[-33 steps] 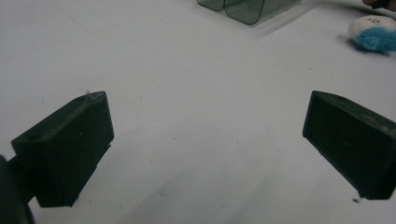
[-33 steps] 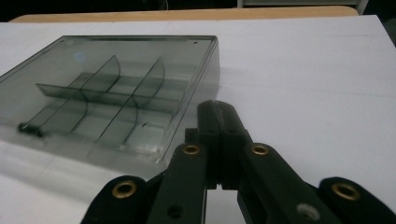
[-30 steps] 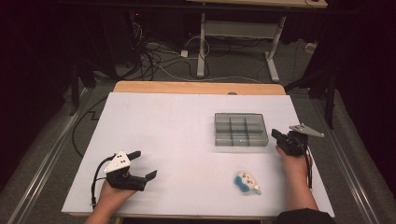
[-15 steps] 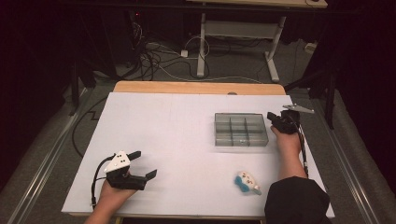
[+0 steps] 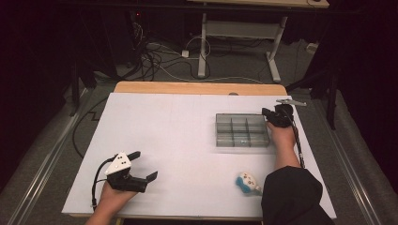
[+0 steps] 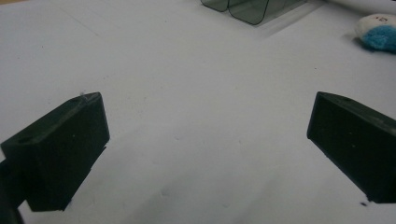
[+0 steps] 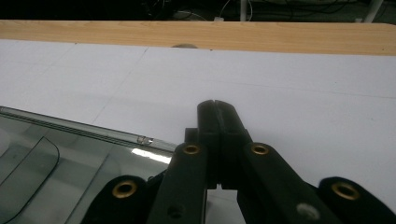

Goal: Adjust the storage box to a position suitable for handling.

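No brand, label, number or sign can be read with certainty in any view. The small white-and-blue soft toy, lying ahead and to the right of the left gripper, carries a short dark marking on its white part, too small and blurred to decipher. The clear compartment box just beside the right gripper bears no legible print.

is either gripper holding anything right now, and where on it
Nothing is held. The left gripper is open over bare table; the right gripper is shut empty beside the compartment box.
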